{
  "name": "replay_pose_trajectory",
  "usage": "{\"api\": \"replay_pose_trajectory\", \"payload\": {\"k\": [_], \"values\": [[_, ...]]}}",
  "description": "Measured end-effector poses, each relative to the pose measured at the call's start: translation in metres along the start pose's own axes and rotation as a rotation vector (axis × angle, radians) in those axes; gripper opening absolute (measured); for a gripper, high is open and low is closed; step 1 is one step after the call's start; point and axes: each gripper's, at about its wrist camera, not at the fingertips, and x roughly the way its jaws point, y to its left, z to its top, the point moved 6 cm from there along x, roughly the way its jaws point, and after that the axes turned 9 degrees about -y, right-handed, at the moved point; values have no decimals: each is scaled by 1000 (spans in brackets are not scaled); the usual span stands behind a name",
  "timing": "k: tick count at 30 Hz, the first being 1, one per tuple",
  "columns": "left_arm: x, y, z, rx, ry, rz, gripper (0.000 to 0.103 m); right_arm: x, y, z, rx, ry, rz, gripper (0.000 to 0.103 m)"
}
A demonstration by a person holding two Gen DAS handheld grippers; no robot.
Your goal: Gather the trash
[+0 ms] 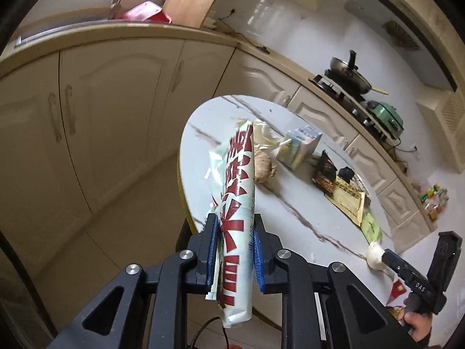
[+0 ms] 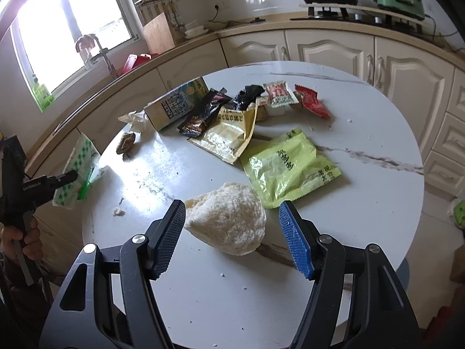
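A: Bun [image 2: 229, 218] lies between the right gripper [image 2: 232, 229]'s wide jaws, touching neither pad, long axis slanting across the gap, near the table [image 2: 363, 203] edge.

B: And the left gripper [image 1: 235, 247]?

A: Clamped narrow on a wrapper [image 1: 237, 192], off the table's edge. No bin in view; a carton [image 2: 174, 101] lies past the bun.

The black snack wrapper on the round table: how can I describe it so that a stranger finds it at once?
On the round white marble table, look at the litter heap on the far side. The black snack wrapper lies between the upright drink carton and the torn yellow packet, overlapping the packet's corner. It alone is glossy black with red and gold print.
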Motion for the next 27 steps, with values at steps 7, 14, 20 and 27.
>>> {"api": "replay_pose_trajectory", "payload": {"k": [7,14,20,27], "values": [[6,-50,-9,97,28,-66,13,1,-1,-3,-12,0,-3,71],[14,-88,-22,133,66,-144,13,3,13,-4,-40,-4,45,71],[16,-113,-28,168,84,-192,13,15,23,-8,-64,16,50,74],[25,-146,-34,211,104,-223,13,18,21,-9,-83,-5,44,64]]}}
